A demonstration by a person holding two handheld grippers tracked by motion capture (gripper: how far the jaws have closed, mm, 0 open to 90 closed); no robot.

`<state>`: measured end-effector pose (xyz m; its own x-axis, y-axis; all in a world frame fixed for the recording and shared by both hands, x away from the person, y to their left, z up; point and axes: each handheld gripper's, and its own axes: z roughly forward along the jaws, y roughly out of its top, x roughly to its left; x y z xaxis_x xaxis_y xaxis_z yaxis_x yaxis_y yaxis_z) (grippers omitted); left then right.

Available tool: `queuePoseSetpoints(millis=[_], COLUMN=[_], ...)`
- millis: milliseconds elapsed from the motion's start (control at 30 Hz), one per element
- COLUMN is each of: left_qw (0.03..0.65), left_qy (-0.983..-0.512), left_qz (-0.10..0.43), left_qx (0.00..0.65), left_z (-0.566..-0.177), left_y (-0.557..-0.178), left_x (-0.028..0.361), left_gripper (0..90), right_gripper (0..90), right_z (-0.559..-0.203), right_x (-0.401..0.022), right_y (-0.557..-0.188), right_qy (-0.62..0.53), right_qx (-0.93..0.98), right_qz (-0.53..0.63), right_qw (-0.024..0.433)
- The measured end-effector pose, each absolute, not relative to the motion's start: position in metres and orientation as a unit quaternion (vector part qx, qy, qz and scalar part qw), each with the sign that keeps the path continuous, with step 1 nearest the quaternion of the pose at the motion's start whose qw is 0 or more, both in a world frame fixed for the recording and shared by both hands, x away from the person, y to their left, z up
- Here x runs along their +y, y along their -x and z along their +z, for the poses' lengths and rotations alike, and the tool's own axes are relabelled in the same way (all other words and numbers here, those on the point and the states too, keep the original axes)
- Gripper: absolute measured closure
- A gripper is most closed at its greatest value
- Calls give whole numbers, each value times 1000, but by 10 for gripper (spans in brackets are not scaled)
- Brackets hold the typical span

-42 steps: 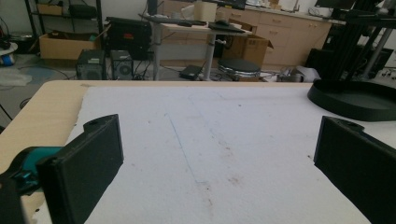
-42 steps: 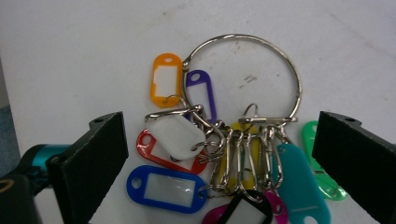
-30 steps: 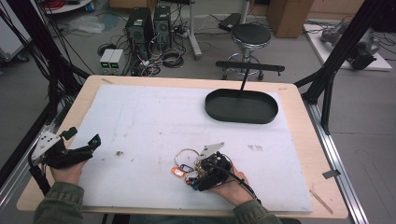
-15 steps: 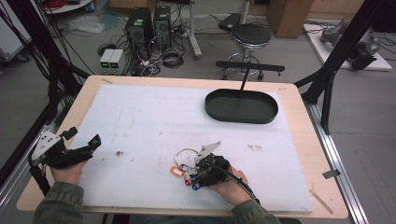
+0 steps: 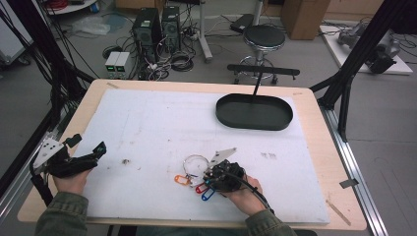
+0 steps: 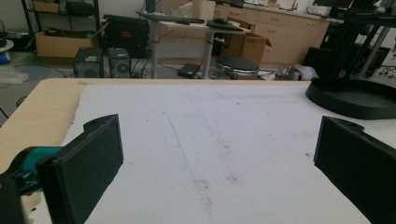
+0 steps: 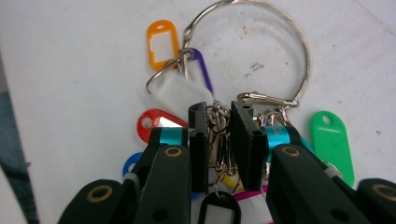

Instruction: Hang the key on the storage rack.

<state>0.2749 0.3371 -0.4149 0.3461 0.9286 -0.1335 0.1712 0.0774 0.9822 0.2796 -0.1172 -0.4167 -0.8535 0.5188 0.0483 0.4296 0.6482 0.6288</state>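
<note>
Right gripper jaws just closed in on bunch of small metal split rings hung on big wire key ring with coloured plastic tags; rings pinched between pads. Grasp looks made; lift probably next.

Bunch lies well short of black oval tray, near table's front edge.

Left gripper jaws wide apart, nothing held.

Right gripper view resolves pinch; high view gives tray position.

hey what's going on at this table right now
A person holds a gripper in each hand over a white mat. The right gripper has just been closing on a bunch of key tags strung on a wire ring, with the small metal clips between its jaws. The left gripper rests open at the mat's edge. A black tray sits farther back.
</note>
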Motion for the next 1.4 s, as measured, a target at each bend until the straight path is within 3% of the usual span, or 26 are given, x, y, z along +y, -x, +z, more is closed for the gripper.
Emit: queuePoseSetpoints(millis=[300, 367, 633, 1400], left_qw=[568, 568, 568, 569], left_qy=[-591, -591, -592, -590], left_qz=[333, 333, 333, 333], left_qx=[465, 465, 465, 466], left_z=[-415, -415, -415, -415], left_y=[-275, -275, -275, -275], left_x=[337, 338, 337, 337], left_gripper=[18, 18, 18, 19], right_gripper=[792, 874, 875, 874], right_z=[-413, -410, -406, -356], right_x=[-117, -120, -126, -160], right_y=[-276, -276, -277, -286], right_qy=[-266, -267, -276, -287], right_qx=[901, 894, 886, 848], right_qz=[333, 353, 365, 443], right_qw=[77, 64, 77, 54])
